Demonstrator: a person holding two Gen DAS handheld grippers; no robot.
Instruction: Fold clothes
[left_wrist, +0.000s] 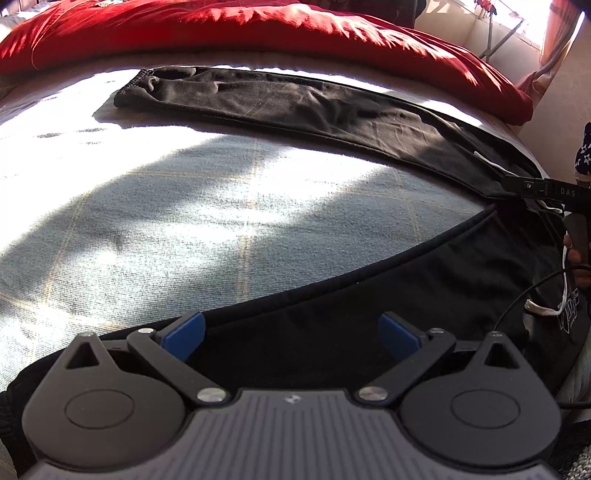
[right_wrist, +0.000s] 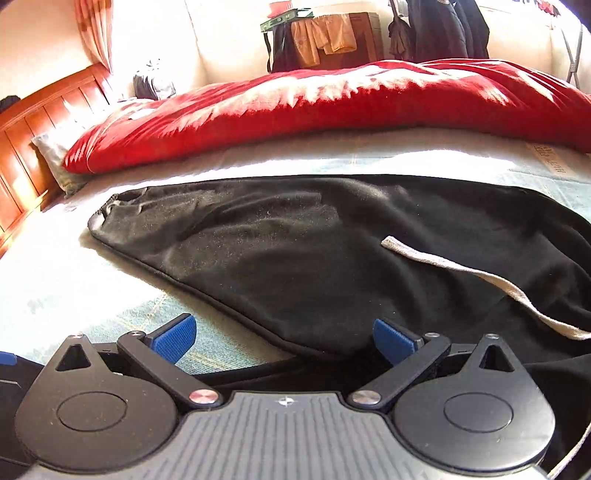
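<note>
Black trousers (right_wrist: 295, 254): matt, lint-flecked knit cloth with a coarse white woven drawcord (right_wrist: 461, 273). Bed sheet (left_wrist: 155, 229): rough-textured pale weave. Red duvet (right_wrist: 332, 103): smooth, slightly lustrous cloth. Headboard (right_wrist: 33, 129), far left: glossy varnished wood. Fingers (left_wrist: 183, 334): ribbed blue, on matt black plastic arms.

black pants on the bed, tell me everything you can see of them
The black pants look like soft, lint-flecked jersey joggers. They lie flat on the pale bedsheet, legs spread in a V, with one gathered cuff towards the headboard. A white drawstring trails across them. Both open hand-held grippers hover low over the fabric, gripping nothing.
</note>
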